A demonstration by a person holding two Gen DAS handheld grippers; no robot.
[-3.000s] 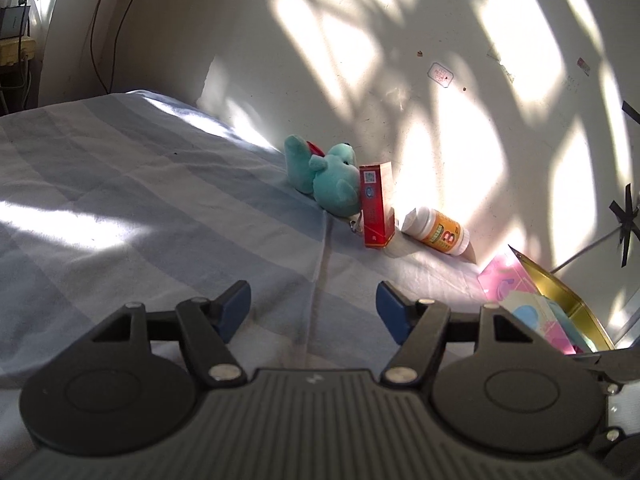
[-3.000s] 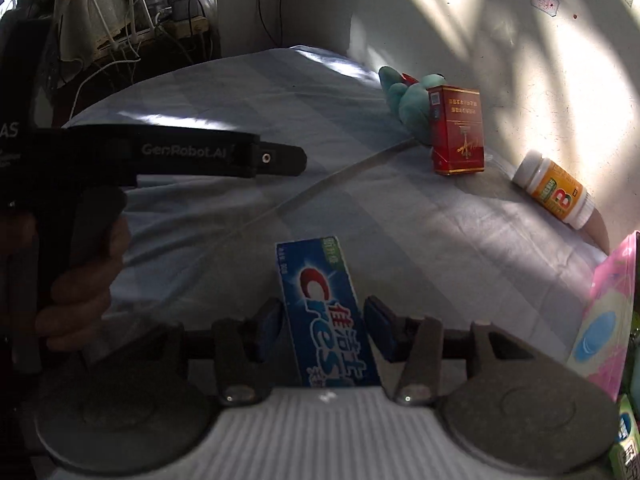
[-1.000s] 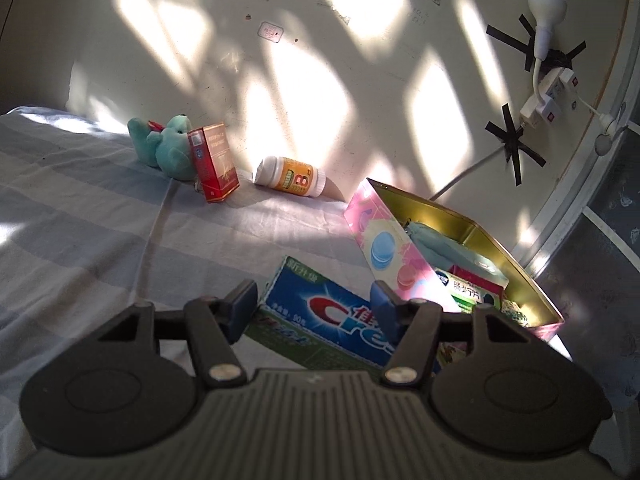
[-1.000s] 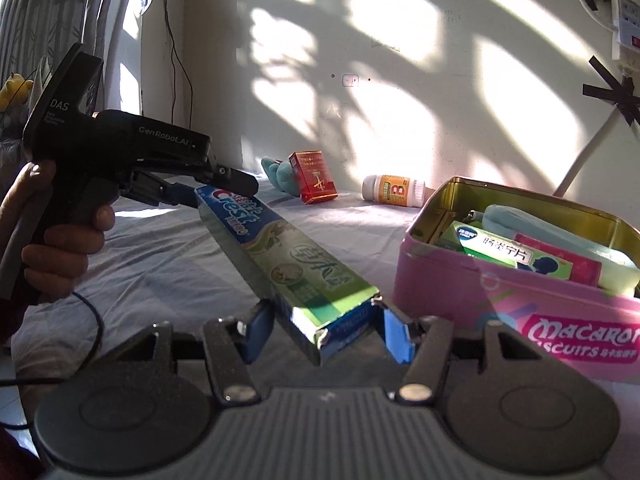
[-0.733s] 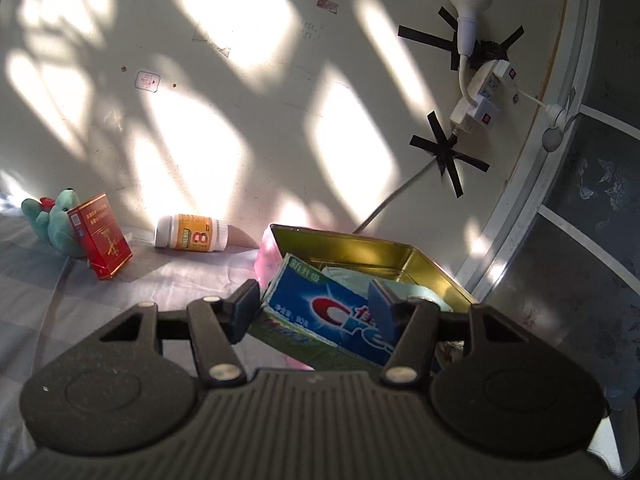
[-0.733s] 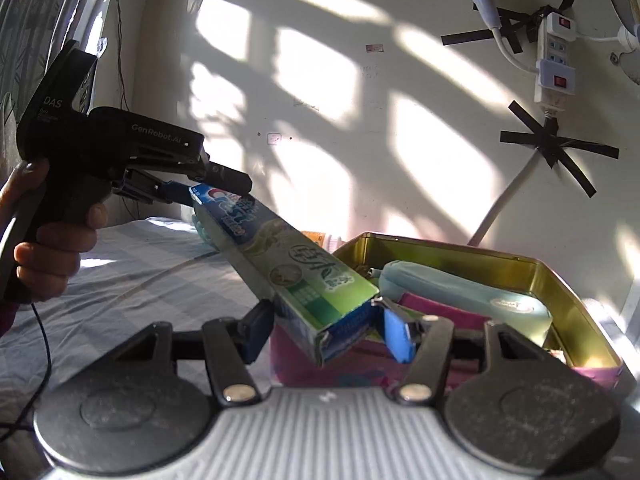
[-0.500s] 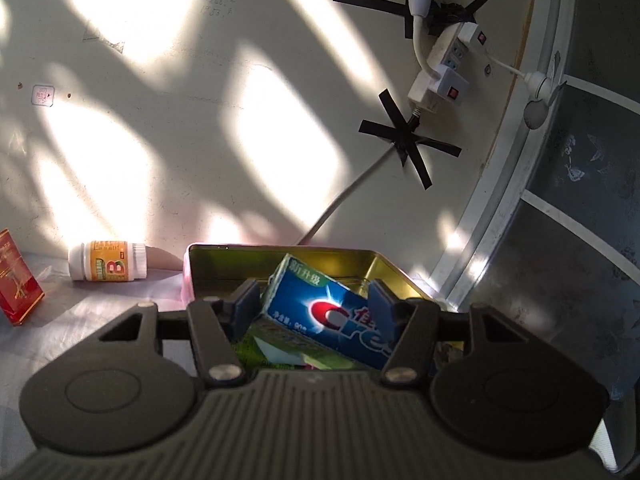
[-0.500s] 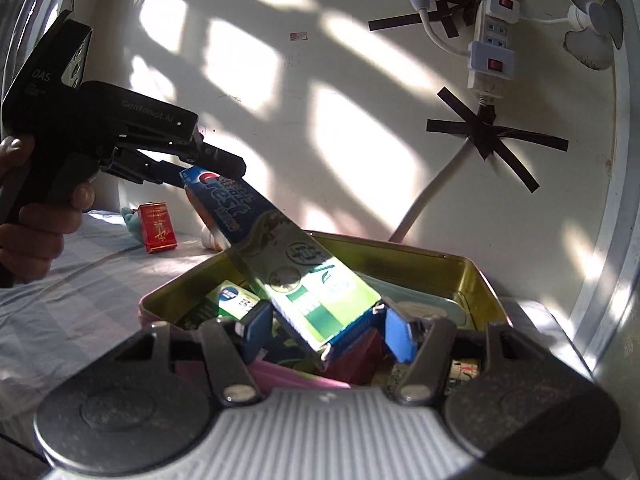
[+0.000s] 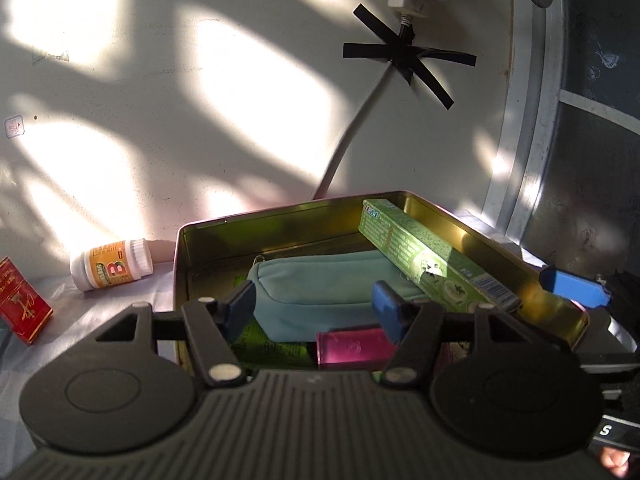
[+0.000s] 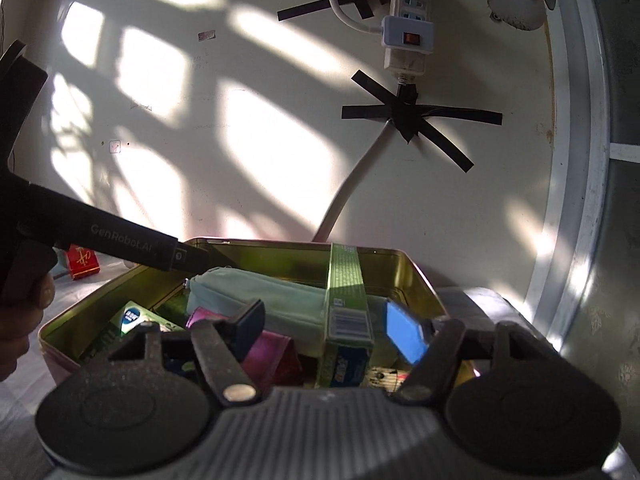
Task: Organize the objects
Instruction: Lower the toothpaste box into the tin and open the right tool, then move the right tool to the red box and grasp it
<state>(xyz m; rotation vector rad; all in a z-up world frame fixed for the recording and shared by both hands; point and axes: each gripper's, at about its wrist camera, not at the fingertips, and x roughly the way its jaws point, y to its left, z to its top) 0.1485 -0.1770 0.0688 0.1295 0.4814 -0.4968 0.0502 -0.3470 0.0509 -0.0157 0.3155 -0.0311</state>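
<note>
Since half second ago, both tongs have let go of long green-and-blue cardboard toothpaste box (image 10: pixel 347 304). Left tongs (image 9: pixel 312 308) apart, empty. Right tongs (image 10: pixel 326 326) apart, straddling box end without contact. Box lies slanted inside open gold metal tin (image 9: pixel 280 220), atop pale teal fabric pouch (image 9: pixel 320 284). Orange vitamin bottle (image 9: pixel 112 266) on bed beside tin.

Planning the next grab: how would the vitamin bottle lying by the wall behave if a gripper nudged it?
The vitamin bottle lies on its side and is round, so it would probably roll. Its smooth plastic may slip between the pads. It looks small, likely light.
</note>
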